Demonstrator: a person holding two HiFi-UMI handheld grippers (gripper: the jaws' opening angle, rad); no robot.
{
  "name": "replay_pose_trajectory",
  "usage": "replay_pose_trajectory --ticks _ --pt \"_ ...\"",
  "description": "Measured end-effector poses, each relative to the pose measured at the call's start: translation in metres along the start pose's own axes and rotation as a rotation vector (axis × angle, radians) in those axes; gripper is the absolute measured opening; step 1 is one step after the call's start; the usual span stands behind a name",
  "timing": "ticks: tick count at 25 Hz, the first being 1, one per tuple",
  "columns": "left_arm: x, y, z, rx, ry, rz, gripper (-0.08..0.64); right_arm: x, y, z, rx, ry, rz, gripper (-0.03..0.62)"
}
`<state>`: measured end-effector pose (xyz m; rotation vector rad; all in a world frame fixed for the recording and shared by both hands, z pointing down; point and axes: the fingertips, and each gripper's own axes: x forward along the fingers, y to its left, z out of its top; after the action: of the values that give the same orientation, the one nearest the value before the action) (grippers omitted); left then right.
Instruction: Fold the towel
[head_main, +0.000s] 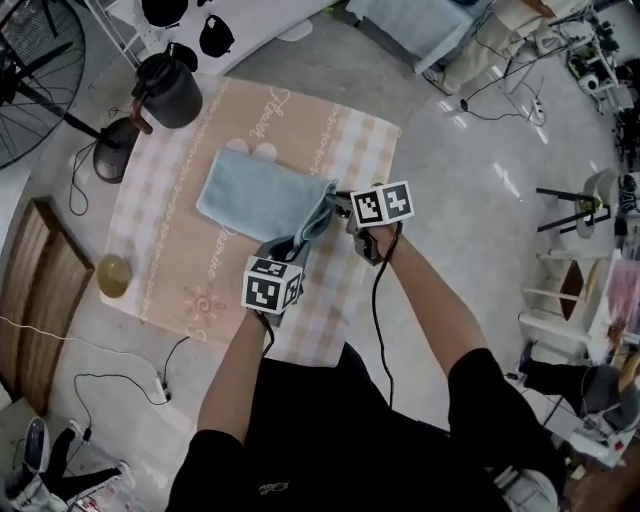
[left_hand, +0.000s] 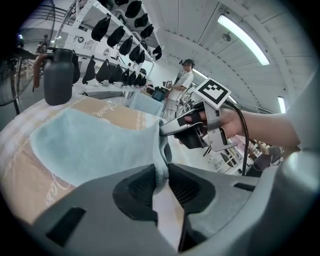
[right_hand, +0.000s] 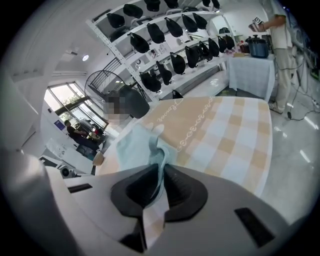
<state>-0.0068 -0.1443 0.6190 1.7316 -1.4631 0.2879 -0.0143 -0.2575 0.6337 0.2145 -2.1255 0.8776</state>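
Clamped on the towel (head_main: 262, 190) at its near edge: left hand-held gripper (head_main: 295, 240) and right hand-held gripper (head_main: 337, 199), 2 thin pinches. Elsewhere lying flat on the worktop (head_main: 350, 140). Might slip free if tugged unevenly, skewing the fold.

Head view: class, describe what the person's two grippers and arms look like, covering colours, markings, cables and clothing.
The left gripper and right gripper are grey. Each is topped by a white cube with black square markers. Their jaws carry dark ribbed pads. A black cable runs from the right gripper along the forearm. The person wears a black short-sleeved top.
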Motion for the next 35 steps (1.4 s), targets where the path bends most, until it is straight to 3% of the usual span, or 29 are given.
replay_pose_trajectory --ticks 7,14,19,35 --pt "-0.033 0.028 0.019 -0.023 -0.063 -0.043 0.08 0.001 0.039 0.028 -0.027 -0.026 -0.092 0.035" --pt "-0.059 0.064 0.021 -0.017 -0.064 -0.07 0.08 0.012 0.08 0.045 -0.056 -0.068 -0.174 0.034" --pt "-0.082 0.092 0.03 -0.012 -0.07 -0.069 0.08 0.026 0.111 0.067 -0.087 -0.09 -0.179 0.033" --pt "-0.106 0.184 0.044 -0.146 -0.082 -0.013 0.08 0.113 0.147 0.119 -0.101 -0.008 -0.157 0.032"
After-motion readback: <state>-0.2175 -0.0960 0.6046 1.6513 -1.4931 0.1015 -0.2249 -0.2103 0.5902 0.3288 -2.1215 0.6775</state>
